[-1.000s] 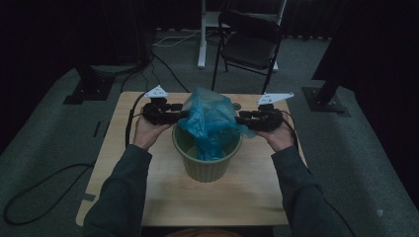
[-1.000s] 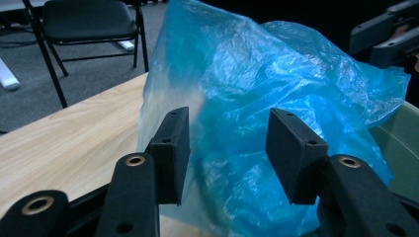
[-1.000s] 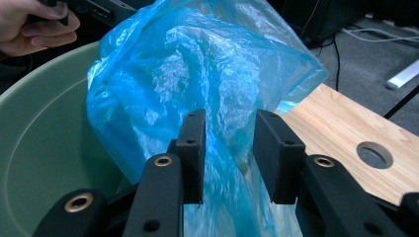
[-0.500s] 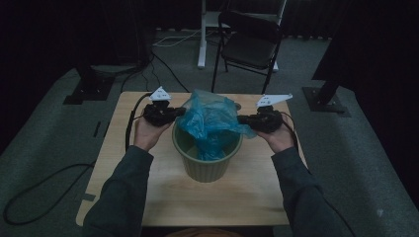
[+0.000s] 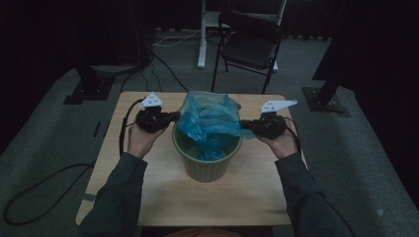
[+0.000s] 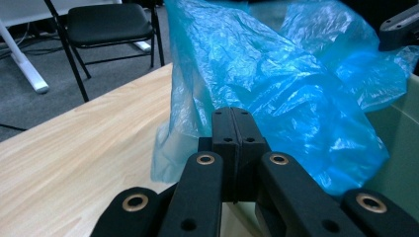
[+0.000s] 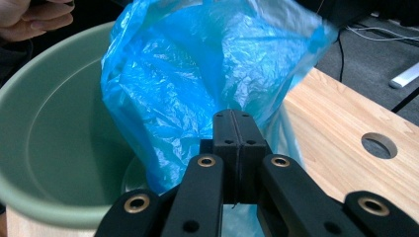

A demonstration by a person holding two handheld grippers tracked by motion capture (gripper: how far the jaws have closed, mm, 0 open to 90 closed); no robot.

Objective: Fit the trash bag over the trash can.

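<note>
A pale green bin point(image 5: 207, 165) stands in the middle of the wooden table point(image 5: 247, 197). A crumpled blue plastic bag point(image 5: 210, 121) sits in its mouth and rises above the rim. My left gripper point(image 5: 173, 117) is at the bag's left edge, and its jaws point(image 6: 232, 118) are pressed together on the blue film point(image 6: 276, 84). At the right edge my right gripper point(image 5: 243, 124) is shut the same way point(image 7: 232, 121), with the bag point(image 7: 197, 64) pinched above the bin's rim point(image 7: 49, 148). The bag hangs stretched between the two grippers.
Behind the table stand a black chair point(image 5: 249, 44) and a white desk leg point(image 5: 201, 34). Cables point(image 5: 29, 197) run over the grey floor at the left. The table top has a round hole point(image 7: 379, 144) near my right gripper. The person's left hand point(image 7: 34, 19) is beyond the bin.
The left gripper has drawn a little to the left with the bag's edge. The bag now spreads wider across the bin's mouth. The right gripper has stayed put.
</note>
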